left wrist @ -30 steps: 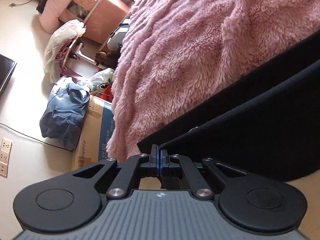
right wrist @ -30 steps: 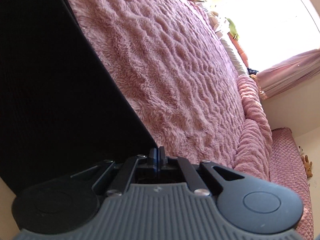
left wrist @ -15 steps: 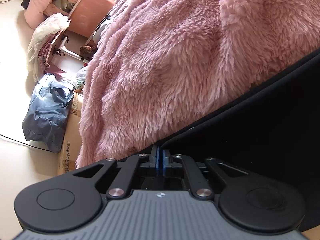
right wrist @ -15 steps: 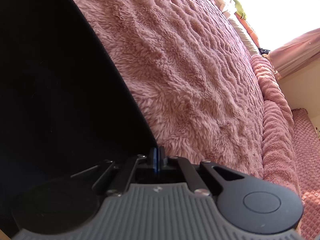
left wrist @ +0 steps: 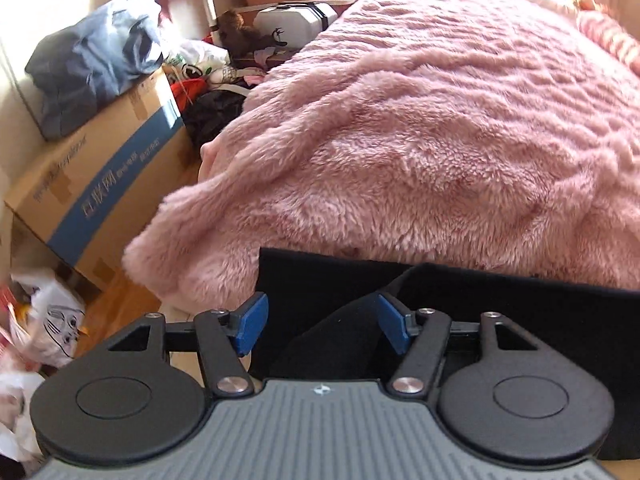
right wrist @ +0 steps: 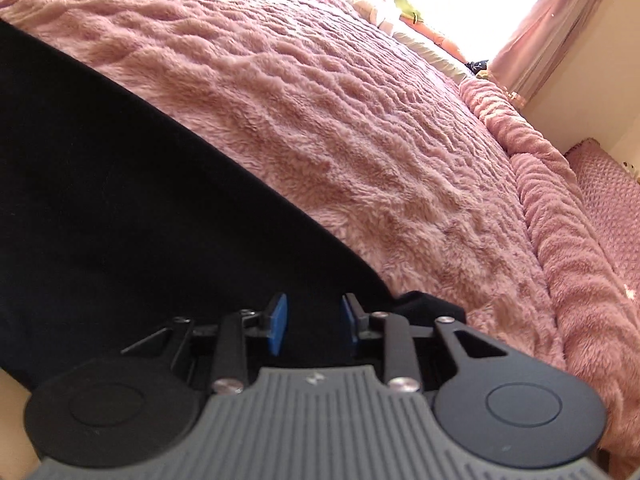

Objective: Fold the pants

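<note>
The black pants lie on the pink fluffy blanket at the near edge of the bed. In the left wrist view my left gripper is open, its blue pads spread on either side of a corner of the pants. In the right wrist view the pants fill the left side. My right gripper is open over their near right corner, blue pads apart. Neither holds the cloth.
Left of the bed stand a cardboard box with a blue-grey garment on it, bags and clutter. The blanket stretches far toward a window and curtain. A pink mat lies at right.
Both grippers were shut on the pants' edge and holding it up; now both are open and the pants lie on the bed edge. Both views have tilted.
</note>
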`<state>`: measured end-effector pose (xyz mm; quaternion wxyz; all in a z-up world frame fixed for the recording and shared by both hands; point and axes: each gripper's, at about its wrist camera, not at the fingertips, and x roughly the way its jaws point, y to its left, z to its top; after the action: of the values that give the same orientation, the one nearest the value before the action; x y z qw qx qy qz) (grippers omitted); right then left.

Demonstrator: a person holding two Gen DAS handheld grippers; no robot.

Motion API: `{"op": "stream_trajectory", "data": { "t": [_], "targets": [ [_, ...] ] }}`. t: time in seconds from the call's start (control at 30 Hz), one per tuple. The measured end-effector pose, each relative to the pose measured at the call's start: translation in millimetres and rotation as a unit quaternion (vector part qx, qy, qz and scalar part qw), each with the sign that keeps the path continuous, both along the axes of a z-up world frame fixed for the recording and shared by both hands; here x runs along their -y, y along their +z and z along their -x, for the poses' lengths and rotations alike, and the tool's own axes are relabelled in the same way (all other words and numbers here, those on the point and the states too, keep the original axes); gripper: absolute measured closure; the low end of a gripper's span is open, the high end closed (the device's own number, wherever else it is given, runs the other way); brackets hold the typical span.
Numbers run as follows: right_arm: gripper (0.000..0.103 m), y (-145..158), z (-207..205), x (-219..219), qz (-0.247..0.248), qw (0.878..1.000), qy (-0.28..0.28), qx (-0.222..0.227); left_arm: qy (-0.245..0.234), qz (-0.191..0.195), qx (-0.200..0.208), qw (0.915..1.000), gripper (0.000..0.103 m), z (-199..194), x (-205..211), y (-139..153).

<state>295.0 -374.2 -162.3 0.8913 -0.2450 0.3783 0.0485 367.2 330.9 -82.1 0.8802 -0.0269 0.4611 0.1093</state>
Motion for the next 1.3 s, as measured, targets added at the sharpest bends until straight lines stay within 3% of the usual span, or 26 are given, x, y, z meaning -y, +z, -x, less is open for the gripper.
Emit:
{"op": "stream_trajectory", "data": {
  "t": [0.1,0.2,0.3,0.37,0.43,0.47,0.57,0.77,0.87,1.0,1.07,1.13,1.2,1.3],
  "targets": [
    [0.079,-3.8,15.8,-16.0,-0.021,1.000,-0.011,0.006,0.024,0.024,0.021,0.9992,0.030,24.9,-13.6,-8.1],
    [0.079,-10.4,27.6,-26.2,-0.043,0.999,-0.031,-0.004,-0.007,0.042,0.034,0.9985,0.030,40.1,-12.1,-18.5],
    [0.079,-15.1,35.1,-30.2,-0.051,0.998,-0.043,-0.013,-0.033,0.009,0.044,0.9984,0.025,45.9,7.9,-31.9],
    [0.079,-18.8,38.6,-33.3,-0.048,0.998,-0.047,-0.018,-0.044,-0.013,0.038,0.9982,0.029,42.0,18.6,-41.7],
    [0.079,-22.1,39.6,-34.5,-0.041,0.998,-0.050,-0.024,-0.032,-0.035,0.024,0.9986,0.057,34.0,21.8,-49.4],
    [0.079,-22.9,40.5,-35.0,-0.036,0.998,-0.051,-0.026,-0.023,-0.038,0.022,0.9988,0.084,31.0,20.7,-49.4],
    [0.079,-23.8,41.6,-34.0,-0.024,0.998,-0.053,-0.029,-0.018,-0.031,0.050,0.9981,0.100,28.2,10.0,-35.9],
    [0.079,-26.3,42.1,-35.6,-0.019,0.998,-0.061,-0.030,-0.040,-0.084,0.036,0.9950,0.100,-11.8,-6.7,-8.0],
    [0.079,-27.9,42.0,-39.8,-0.015,0.998,-0.060,-0.029,-0.019,-0.118,0.017,0.9927,0.099,-35.2,-15.2,-10.7],
    [0.079,-27.4,43.2,-43.4,-0.009,0.998,-0.060,-0.028,0.032,-0.138,0.014,0.9898,0.081,-45.0,-28.4,-17.3],
    [0.079,-26.4,44.8,-44.2,-0.008,0.998,-0.060,-0.026,0.062,-0.098,0.037,0.9925,0.075,-33.3,-36.7,-12.6],
    [0.079,-24.7,47.3,-45.3,-0.008,0.998,-0.056,-0.022,0.076,-0.018,0.074,0.9942,0.073,-8.1,-46.1,-6.8],
    [0.079,-23.9,49.6,-46.5,-0.009,0.998,-0.056,-0.017,0.090,0.055,0.105,0.9888,0.061,19.6,-53.2,-7.9],
    [0.079,-23.0,53.7,-49.4,-0.018,0.998,-0.060,-0.013,0.108,0.128,0.123,0.9782,0.051,54.8,-58.3,-21.9]
  ]
}}
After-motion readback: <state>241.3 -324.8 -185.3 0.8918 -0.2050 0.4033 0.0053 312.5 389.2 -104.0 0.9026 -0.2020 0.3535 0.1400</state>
